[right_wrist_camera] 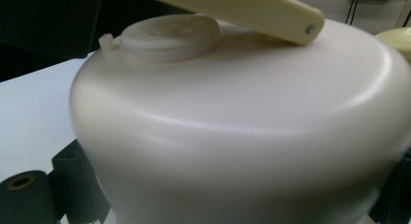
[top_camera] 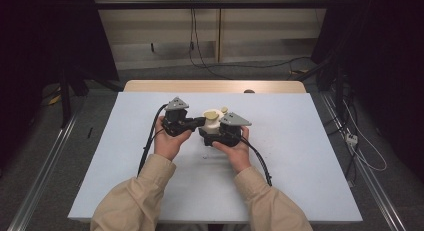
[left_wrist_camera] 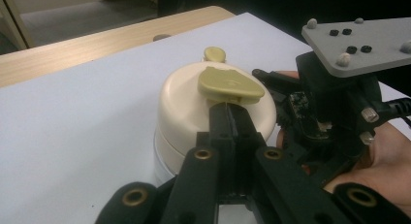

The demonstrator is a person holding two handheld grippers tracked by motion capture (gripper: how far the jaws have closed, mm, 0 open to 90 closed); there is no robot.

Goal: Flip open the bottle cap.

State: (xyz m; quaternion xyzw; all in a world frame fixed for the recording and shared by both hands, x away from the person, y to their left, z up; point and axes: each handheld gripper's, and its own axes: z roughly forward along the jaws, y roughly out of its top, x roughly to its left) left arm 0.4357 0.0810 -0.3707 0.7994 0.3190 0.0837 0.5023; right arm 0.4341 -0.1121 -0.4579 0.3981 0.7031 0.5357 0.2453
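Observation:
A cream lidded container [top_camera: 212,125] stands mid-table on the white board. An olive tab [left_wrist_camera: 230,83] lies flat on its lid, and a small olive knob [left_wrist_camera: 214,53] shows just behind it. My left gripper [left_wrist_camera: 231,110] is shut, its tips resting against the tab's near edge; I cannot tell whether they pinch it. In the high view the left gripper [top_camera: 201,122] reaches in from the container's left. My right gripper [top_camera: 214,135] has a jaw on either side of the container body [right_wrist_camera: 242,136] and holds it from the near side. A round cap [right_wrist_camera: 167,37] sits on the lid.
The white board [top_camera: 300,156] covers a wooden table [top_camera: 150,86], with bare surface all around the container. Black cables trail from both grippers toward the person's sleeves. Floor rails and loose cables run along both sides of the table.

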